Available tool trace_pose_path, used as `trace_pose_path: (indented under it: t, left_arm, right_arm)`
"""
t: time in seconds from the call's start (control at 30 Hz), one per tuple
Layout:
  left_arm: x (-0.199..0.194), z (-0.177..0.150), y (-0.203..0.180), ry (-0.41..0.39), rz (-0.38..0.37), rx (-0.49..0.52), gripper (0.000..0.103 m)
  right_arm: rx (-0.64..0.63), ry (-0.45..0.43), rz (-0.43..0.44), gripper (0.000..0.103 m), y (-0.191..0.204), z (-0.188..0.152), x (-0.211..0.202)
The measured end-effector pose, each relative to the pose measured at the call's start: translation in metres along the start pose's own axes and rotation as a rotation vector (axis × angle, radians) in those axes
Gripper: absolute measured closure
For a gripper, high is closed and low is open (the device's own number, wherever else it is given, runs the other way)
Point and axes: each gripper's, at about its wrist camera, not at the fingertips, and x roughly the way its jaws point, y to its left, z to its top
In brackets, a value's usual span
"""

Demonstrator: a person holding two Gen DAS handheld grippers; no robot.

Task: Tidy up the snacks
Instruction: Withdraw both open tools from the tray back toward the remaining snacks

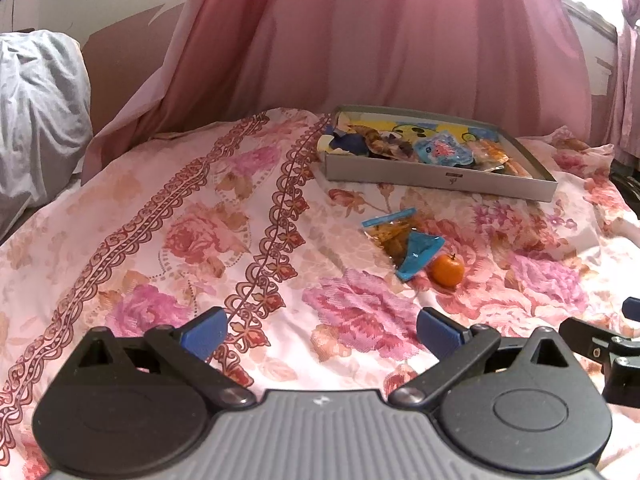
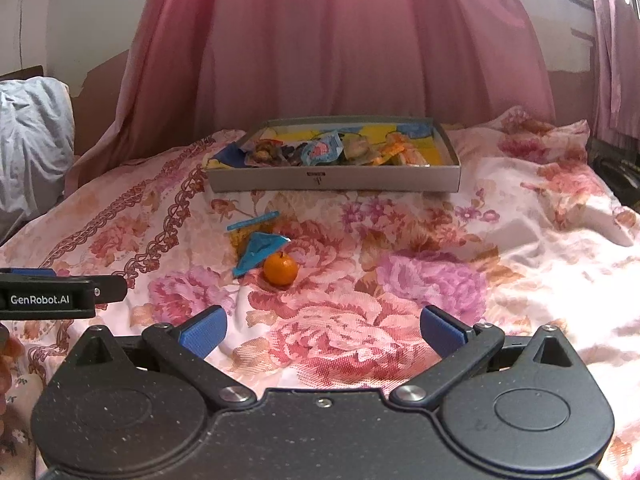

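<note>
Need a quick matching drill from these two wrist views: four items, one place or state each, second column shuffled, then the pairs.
1. tangerine
2. grey box
3. blue packet
4. left gripper

A. holds several snacks
B. open, empty
C. loose on the bedspread, round
D. lies partly over a clear snack bag

Pairs: 1-C, 2-A, 3-D, 4-B
</note>
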Motion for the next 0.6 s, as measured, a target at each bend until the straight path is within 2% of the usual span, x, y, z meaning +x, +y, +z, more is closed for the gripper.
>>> trace_pose_path:
  t: [0.27, 0.4, 0.6]
  left_arm:
    - [0.013, 0.004, -0.006, 0.019, -0.021, -0.007, 0.001]
    - [0.024, 0.014, -0.013, 0.008, -0.03, 0.012, 0.001]
    - [0.048, 0.03, -0.013, -0.008, -0.039, -0.054, 0.001]
  right_arm:
    - [0.009, 0.024, -0.005, 0.001, -0.003, 0.004, 0.011]
    - [-0.06, 0.008, -0.005, 0.001, -0.001, 0.009, 0.019]
    - [-0.144, -0.01, 0.004, 0.001, 0.0, 0.014, 0.042]
